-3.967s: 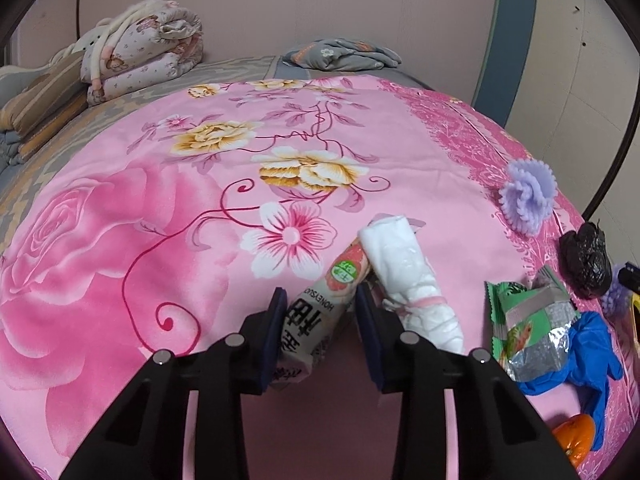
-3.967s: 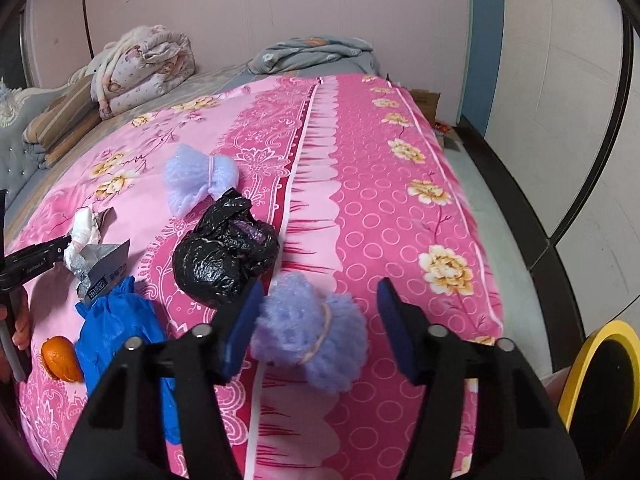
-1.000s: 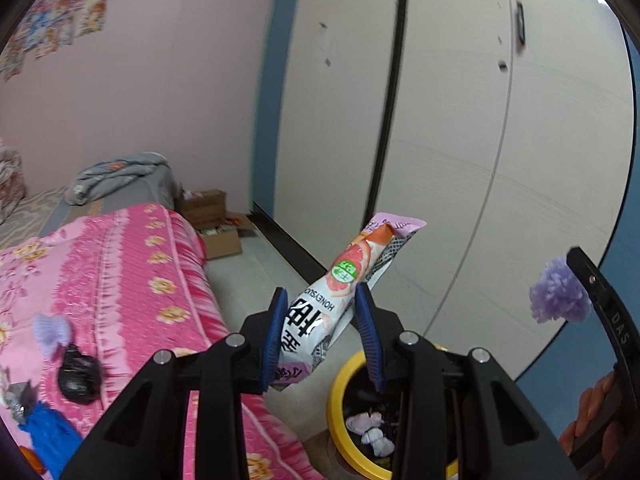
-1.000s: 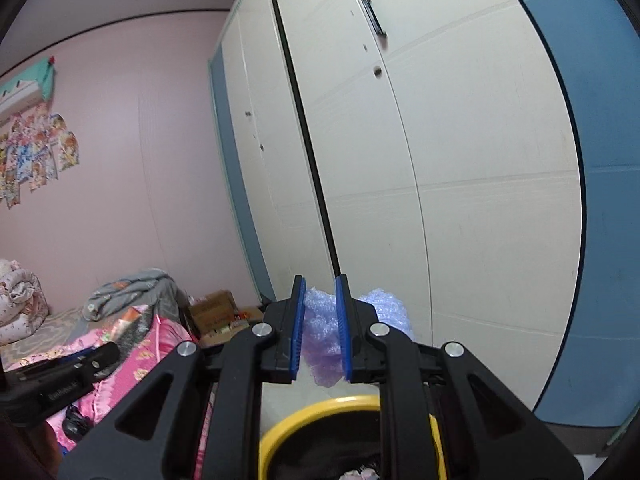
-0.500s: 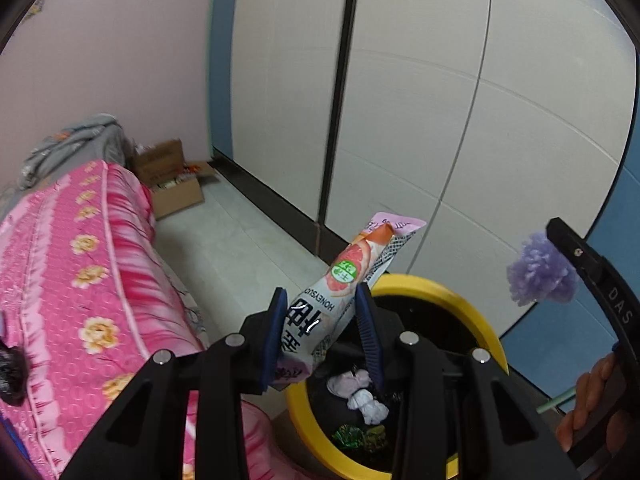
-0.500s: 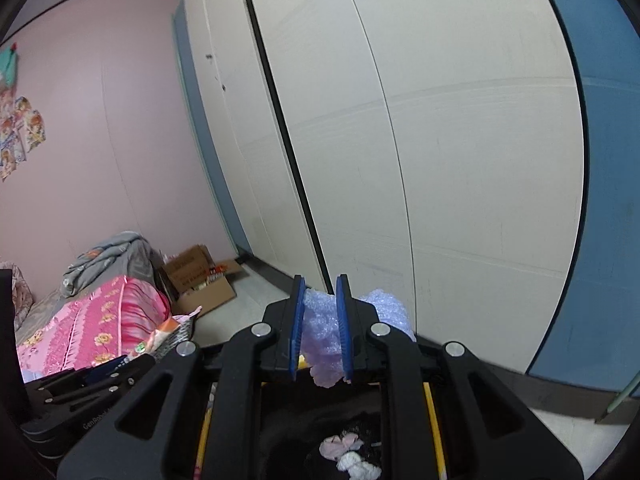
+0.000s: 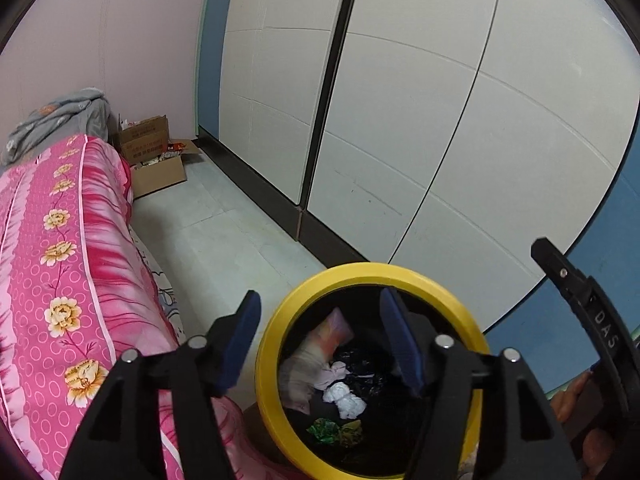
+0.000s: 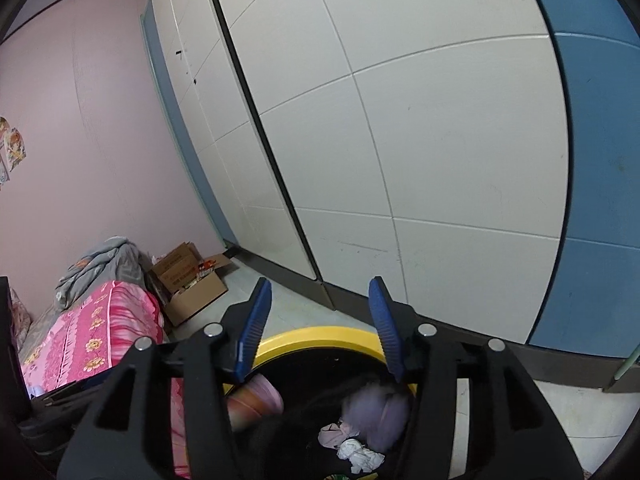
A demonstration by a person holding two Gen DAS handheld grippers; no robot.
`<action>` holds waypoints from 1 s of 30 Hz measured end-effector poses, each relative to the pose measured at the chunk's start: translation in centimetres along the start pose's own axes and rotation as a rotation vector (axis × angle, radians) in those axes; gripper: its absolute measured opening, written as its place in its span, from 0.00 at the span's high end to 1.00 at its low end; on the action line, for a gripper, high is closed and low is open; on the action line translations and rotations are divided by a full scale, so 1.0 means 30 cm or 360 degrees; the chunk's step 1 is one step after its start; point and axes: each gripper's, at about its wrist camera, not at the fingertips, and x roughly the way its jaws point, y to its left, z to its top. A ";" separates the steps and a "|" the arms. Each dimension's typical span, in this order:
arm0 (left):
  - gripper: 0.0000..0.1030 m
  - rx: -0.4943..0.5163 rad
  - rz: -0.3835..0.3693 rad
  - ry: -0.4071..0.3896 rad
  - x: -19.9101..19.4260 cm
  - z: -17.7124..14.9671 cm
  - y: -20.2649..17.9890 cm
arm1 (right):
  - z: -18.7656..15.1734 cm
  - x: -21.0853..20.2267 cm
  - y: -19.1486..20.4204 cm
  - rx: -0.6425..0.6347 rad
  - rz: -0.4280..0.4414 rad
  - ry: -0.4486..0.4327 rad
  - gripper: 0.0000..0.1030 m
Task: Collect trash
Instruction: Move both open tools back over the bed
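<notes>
A yellow-rimmed bin (image 7: pixel 276 320) (image 8: pixel 320 334) with a black liner stands on the floor by the bed. My left gripper (image 7: pixel 320 340) hovers over it, jaws opening, nothing between the pads. The pink snack wrapper (image 7: pixel 316 354) (image 8: pixel 252 400) lies inside against the bin's left wall. My right gripper (image 8: pixel 318 324) is over the same bin, jaws opening and empty; the purple foam net (image 8: pixel 376 412) is blurred just below it, inside the bin. Crumpled white tissue (image 7: pixel 344 398) (image 8: pixel 360 456) and green wrappers (image 7: pixel 336 430) lie at the bottom. The right gripper's finger (image 7: pixel 580 304) shows at the right of the left wrist view.
The bed with its pink flowered cover (image 7: pixel 60 280) runs along the left, close to the bin. White wardrobe doors (image 7: pixel 400 140) stand behind it. Open cardboard boxes (image 7: pixel 154 156) sit on the pale floor (image 7: pixel 224 232) by the far wall. A grey folded blanket (image 7: pixel 56 120) lies on the bed's end.
Both grippers opened over the bin. The snack wrapper left the left pads and the purple foam net left the right pads; both are now inside the bin.
</notes>
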 end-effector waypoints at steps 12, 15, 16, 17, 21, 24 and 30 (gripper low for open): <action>0.17 -0.0058 0.0166 -0.0254 -0.269 0.048 0.094 | 0.069 -0.161 0.073 -0.0001 0.0073 -0.0106 0.29; 0.16 -0.0095 0.0203 -0.0304 -0.352 0.052 0.143 | 0.089 -0.211 0.121 -0.0028 0.0127 -0.0128 0.25; 0.16 -0.0102 0.0224 -0.0324 -0.386 0.052 0.158 | 0.095 -0.230 0.141 -0.0043 0.0152 -0.0140 0.22; 0.15 -0.0107 0.0251 -0.0344 -0.418 0.051 0.174 | 0.100 -0.250 0.164 -0.0059 0.0176 -0.0154 0.20; 0.12 -0.0138 0.0338 -0.0410 -0.532 0.047 0.244 | 0.115 -0.322 0.258 -0.0119 0.0278 -0.0187 0.16; 0.12 -0.0164 0.0405 -0.0451 -0.615 0.037 0.305 | 0.124 -0.365 0.320 -0.0157 0.0336 -0.0205 0.14; 0.12 -0.0226 0.0560 -0.0506 -0.784 0.000 0.440 | 0.112 -0.441 0.493 -0.0288 0.0504 -0.0186 0.09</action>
